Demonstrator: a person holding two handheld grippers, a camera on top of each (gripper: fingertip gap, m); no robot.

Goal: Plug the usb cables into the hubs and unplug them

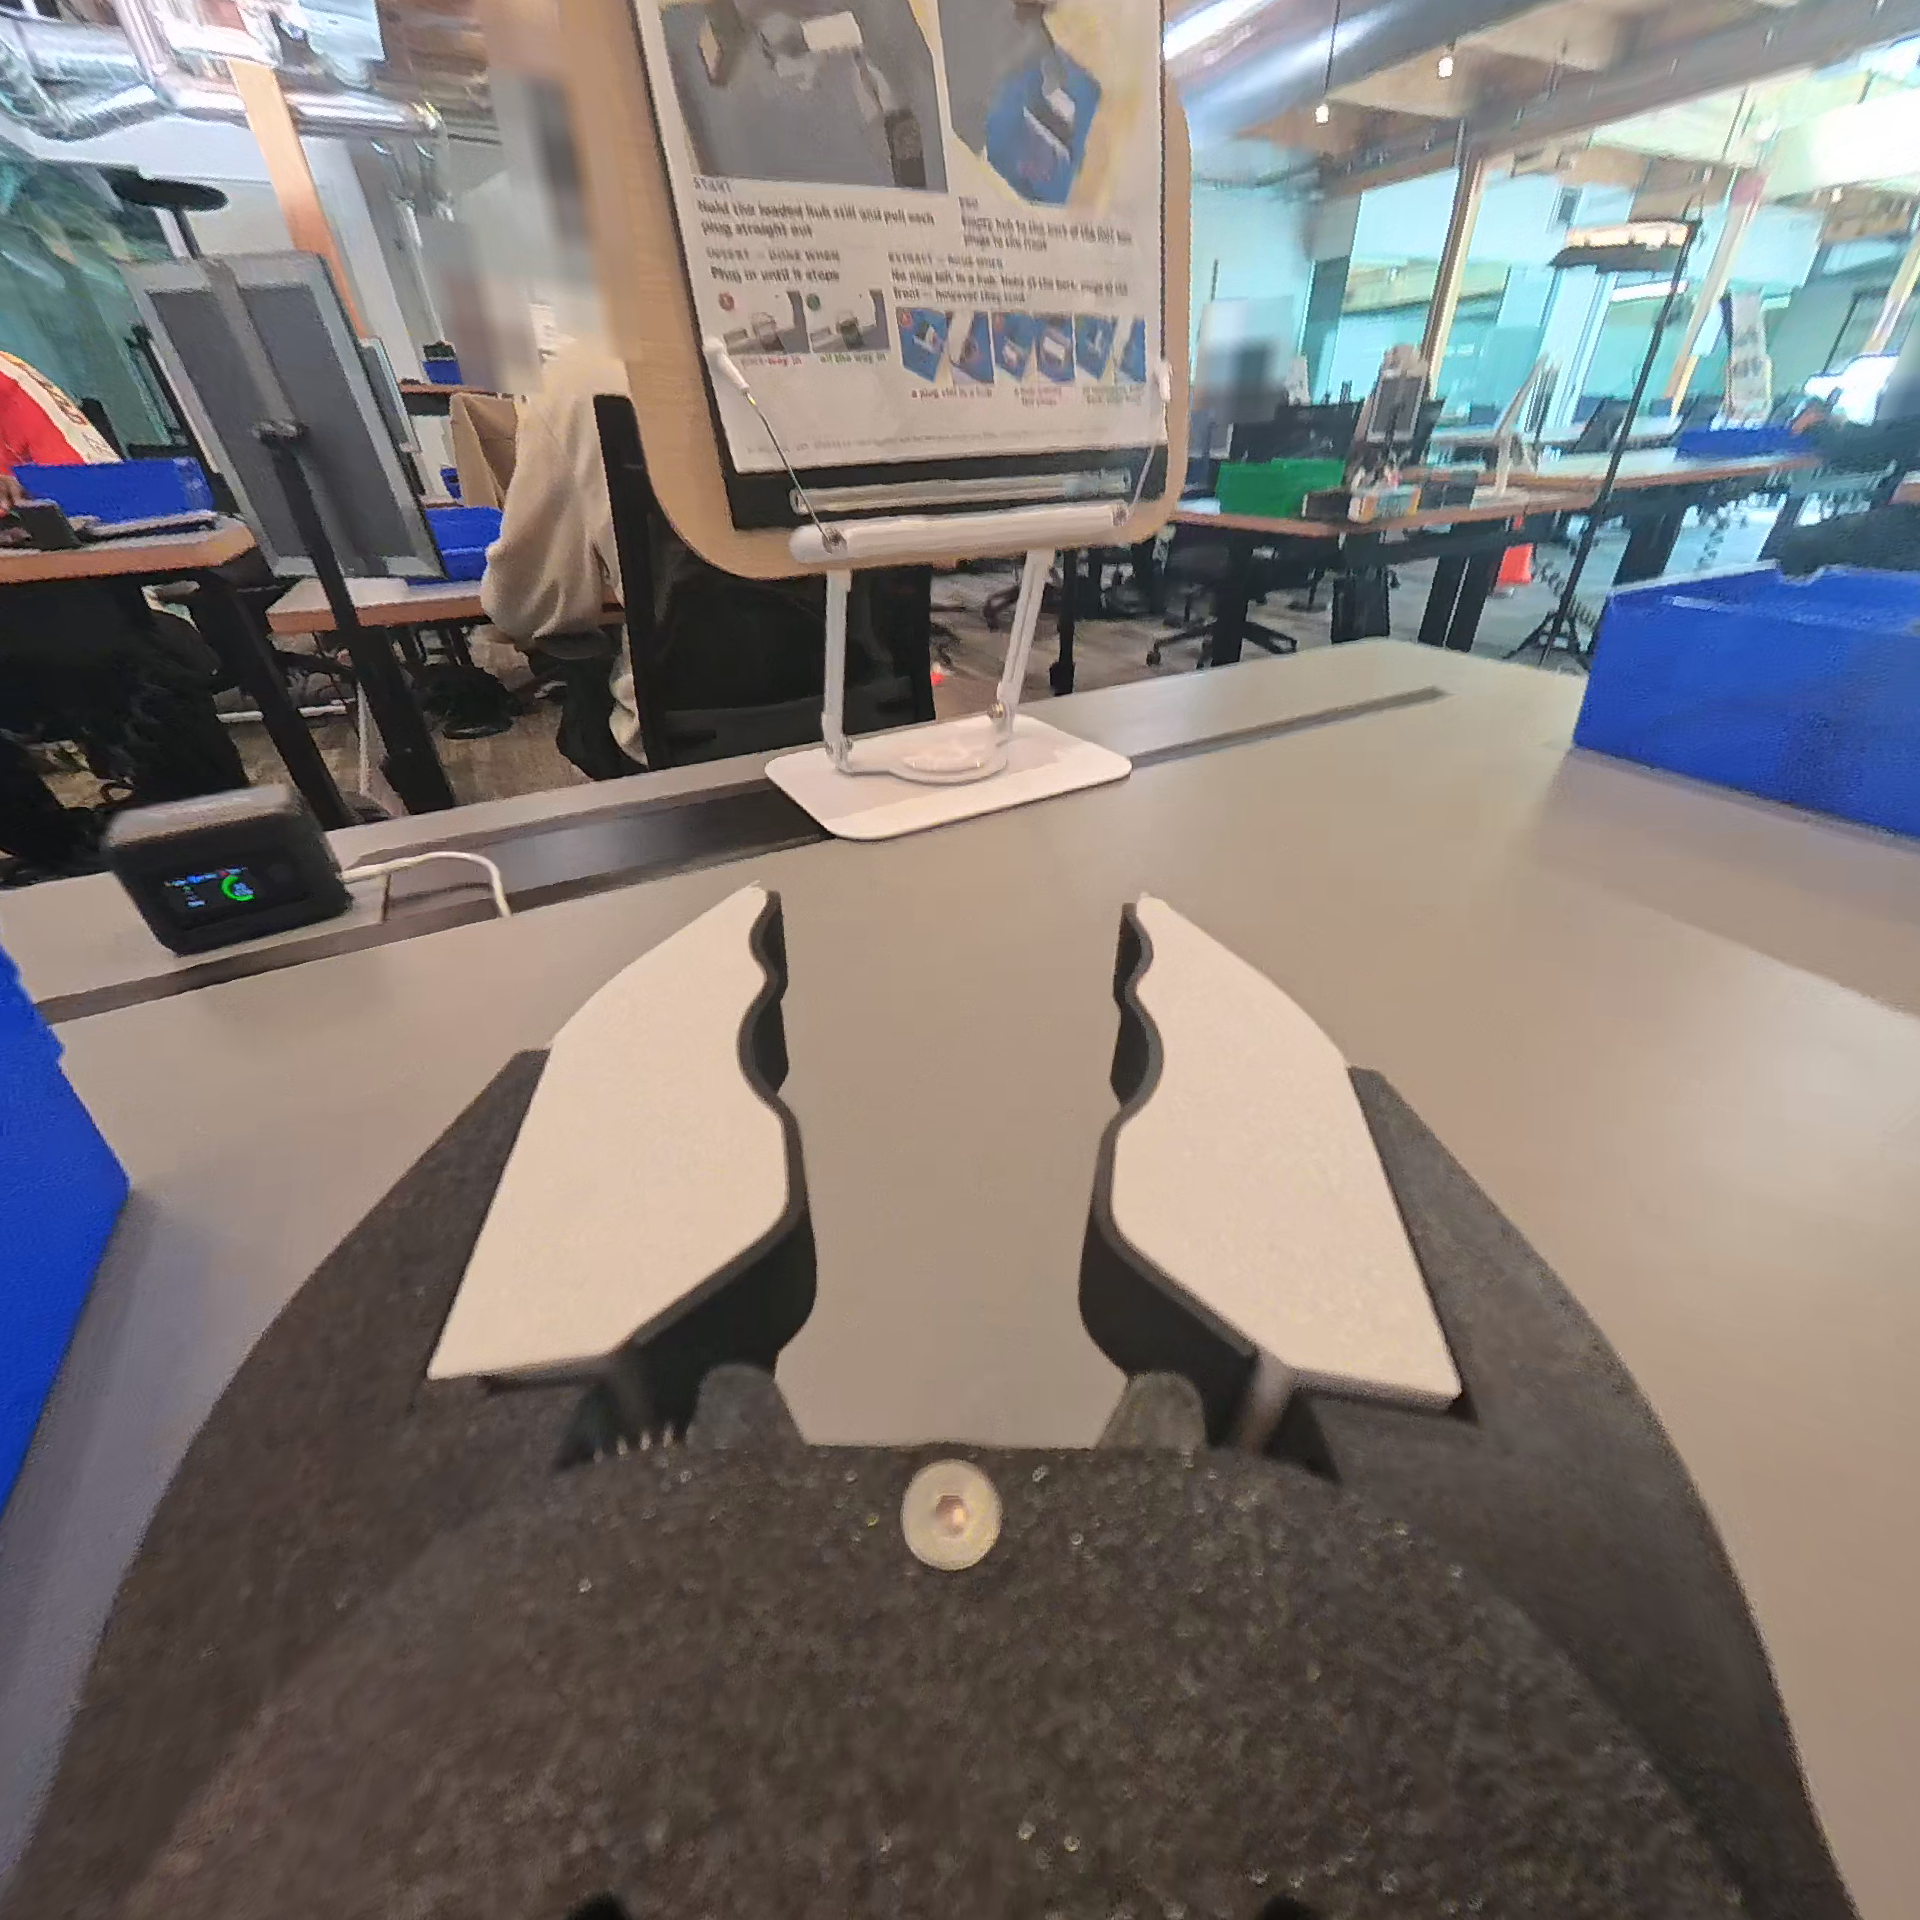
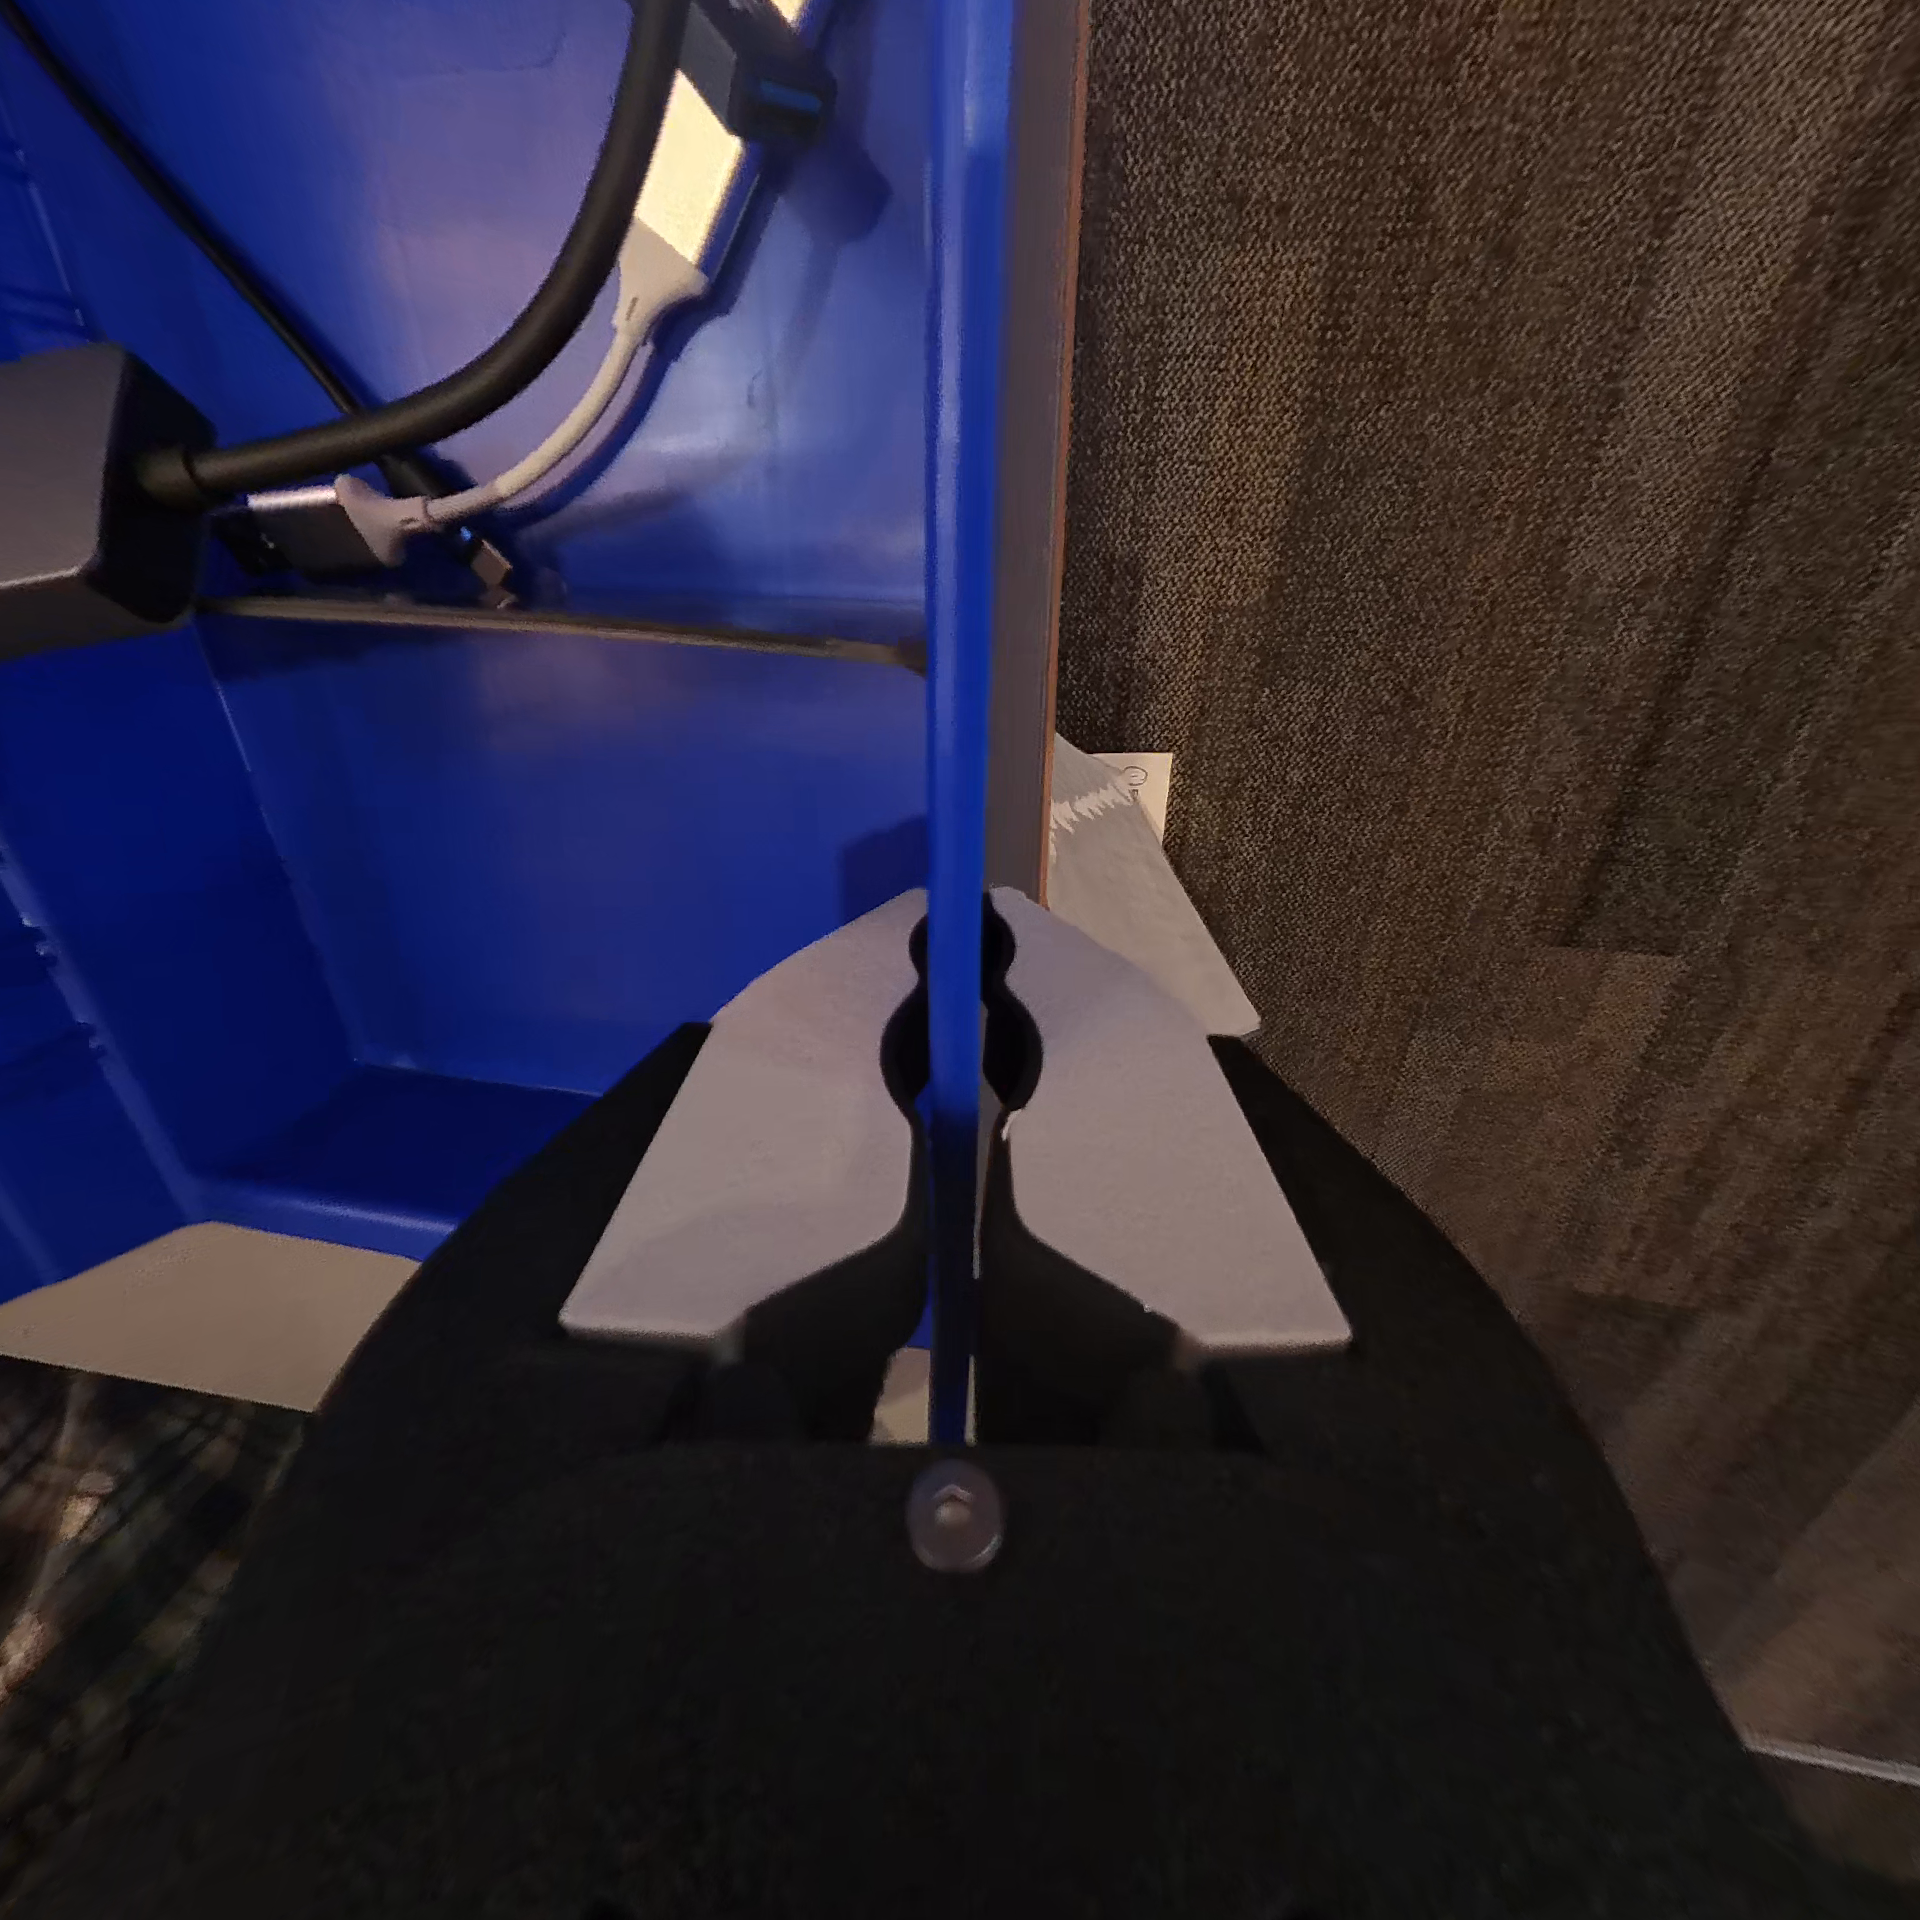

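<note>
Cables (image 2: 582, 312) lie inside bin wall (image 2: 956, 623) clamped by right tool (image 2: 956, 925); left tool (image 1: 948, 914) gapes.

Grey desk (image 1: 1351, 935), open office with rows of desks (image 1: 1403, 509), glass walls (image 1: 1538, 270), dark carpet (image 2: 1507, 520)

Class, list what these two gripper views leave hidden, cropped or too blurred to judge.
- Right wrist view: the grey hub is cut off by the left edge, so its ports are unseen.
- Right wrist view: the right gripper clamps the blue bin wall; the black cable runs out past the top edge.
- Left wrist view: no hub or cable visible; the blue bin interior is hidden behind its wall. The left gripper is open and empty.
</note>
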